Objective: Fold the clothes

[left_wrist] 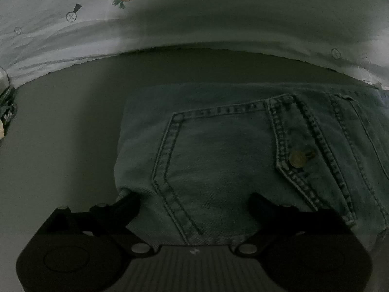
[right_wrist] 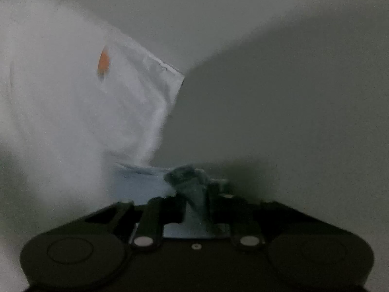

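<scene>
Denim garment (left_wrist: 218, 146) is spread on the worktop (left_wrist: 60, 133); left gripper (left_wrist: 194, 202) fingers held wide, right gripper (right_wrist: 194, 202) clamped on denim, likely for folding.

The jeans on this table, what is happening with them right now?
A person is folding clothes with a handheld gripper in each hand. The left gripper hovers with its jaws wide open over the folded denim jeans, back pocket up, gripping nothing. The right gripper has its jaws shut on a bunched bit of denim at the edge. A white cloth with a carrot print lies just beyond the jeans on the grey surface. The right wrist view is blurred.
</scene>
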